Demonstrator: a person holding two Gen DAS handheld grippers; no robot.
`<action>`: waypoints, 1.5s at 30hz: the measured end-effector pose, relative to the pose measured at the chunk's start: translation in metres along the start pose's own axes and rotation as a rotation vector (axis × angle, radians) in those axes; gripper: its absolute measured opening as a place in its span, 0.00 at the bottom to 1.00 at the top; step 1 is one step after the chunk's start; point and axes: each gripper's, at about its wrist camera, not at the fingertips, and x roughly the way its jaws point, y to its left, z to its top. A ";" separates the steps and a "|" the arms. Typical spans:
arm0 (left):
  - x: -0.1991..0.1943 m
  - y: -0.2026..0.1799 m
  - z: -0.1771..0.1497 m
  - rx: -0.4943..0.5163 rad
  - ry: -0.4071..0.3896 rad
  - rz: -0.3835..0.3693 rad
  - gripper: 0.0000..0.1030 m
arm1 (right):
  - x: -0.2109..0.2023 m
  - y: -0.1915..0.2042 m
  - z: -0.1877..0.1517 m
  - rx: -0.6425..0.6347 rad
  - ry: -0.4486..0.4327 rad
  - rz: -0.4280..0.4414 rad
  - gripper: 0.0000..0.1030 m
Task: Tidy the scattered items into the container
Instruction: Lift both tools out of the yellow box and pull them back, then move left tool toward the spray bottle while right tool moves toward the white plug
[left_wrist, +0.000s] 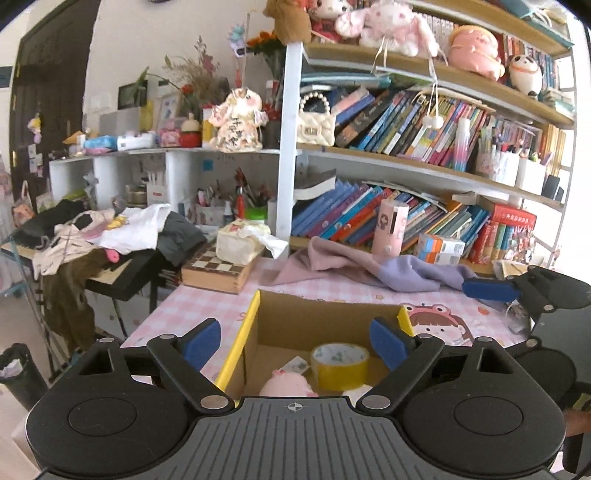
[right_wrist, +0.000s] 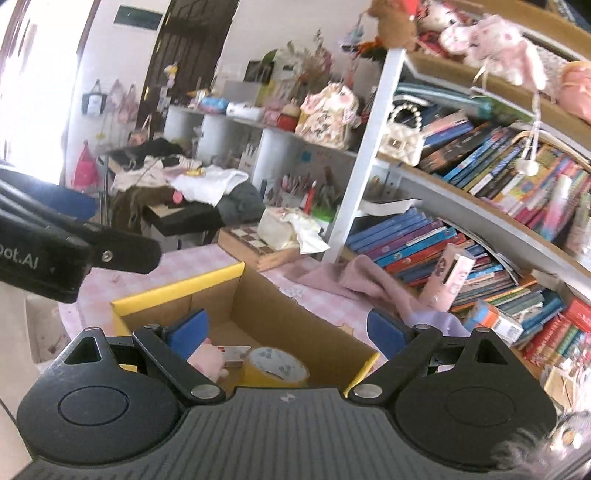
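Both hand-held grippers — left (left_wrist: 295, 341), right (right_wrist: 286, 332) — gape empty over the box (left_wrist: 325, 317); tape (left_wrist: 340, 363) and pink toy (left_wrist: 286, 384) are inside — next, probably find leftovers.

light: bright daylight | glare: blown-out edges | blur: right view (slight) | distortion: fisheye bowing

Open cardboard box (left_wrist: 325, 317) holds yellow tape roll (left_wrist: 340, 365) and pink plush (left_wrist: 288, 384).

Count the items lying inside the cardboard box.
3 visible: a yellow tape roll, a pink plush toy beside it, and a small card behind them. The left claw's body hides the near floor.
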 end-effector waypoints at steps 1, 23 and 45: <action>-0.008 -0.001 -0.003 -0.001 -0.006 -0.004 0.88 | -0.009 0.002 -0.002 0.006 -0.006 -0.006 0.91; -0.094 -0.026 -0.088 0.053 -0.014 0.021 0.89 | -0.127 0.021 -0.082 0.143 0.014 -0.209 0.97; -0.072 -0.060 -0.127 0.118 0.114 -0.040 0.89 | -0.132 0.029 -0.134 0.223 0.181 -0.201 0.97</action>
